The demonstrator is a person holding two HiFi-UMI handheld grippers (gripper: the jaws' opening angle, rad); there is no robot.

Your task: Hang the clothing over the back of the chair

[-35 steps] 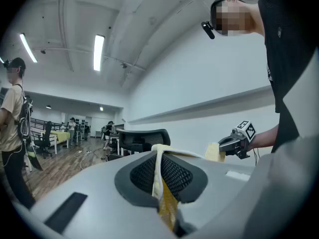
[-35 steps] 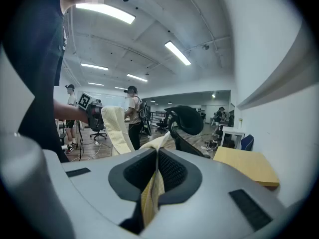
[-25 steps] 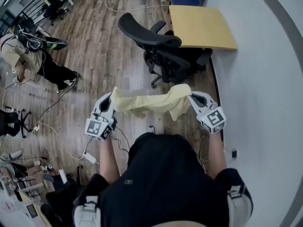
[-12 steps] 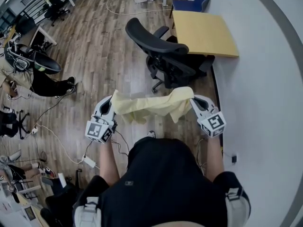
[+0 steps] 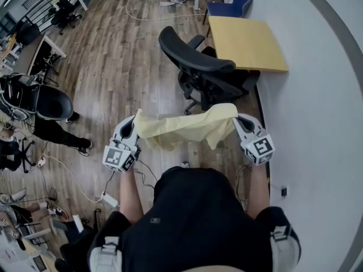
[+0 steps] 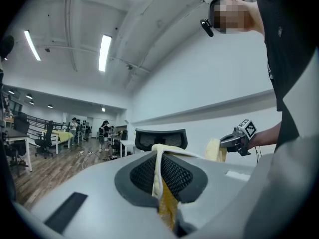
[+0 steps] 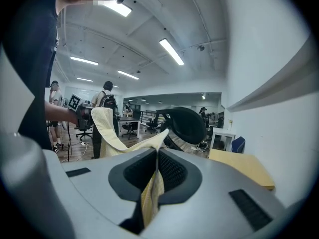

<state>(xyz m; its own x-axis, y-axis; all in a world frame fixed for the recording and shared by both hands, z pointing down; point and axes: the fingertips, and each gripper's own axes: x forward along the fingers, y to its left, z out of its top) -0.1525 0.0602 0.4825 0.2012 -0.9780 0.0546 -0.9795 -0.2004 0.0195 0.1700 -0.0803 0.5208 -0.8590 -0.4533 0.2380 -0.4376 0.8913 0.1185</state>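
Left gripper: jaws closed on one yellow edge of the clothing, which is pinched between the pads. Right gripper: jaws likewise nearly together, clamped on the opposite edge, with a strip of fabric hanging below the pads.

Clothing: held in the air in front of the person, spanning from one gripper to the other. Its long axis runs left to right across the head view. A loose fold droops near the right end. It is not touching the chair.

Change from one second ago: the black chair sits lower in the head view and closer to the clothing. The cloth is drawn straighter, with less sag at mid-span. The bystander at the left edge appears lower in the frame.

Markings: each gripper's cube carries black-and-white square marker patterns.

Surroundings: a yellow-topped table stands just beyond the chair, beside the wall.
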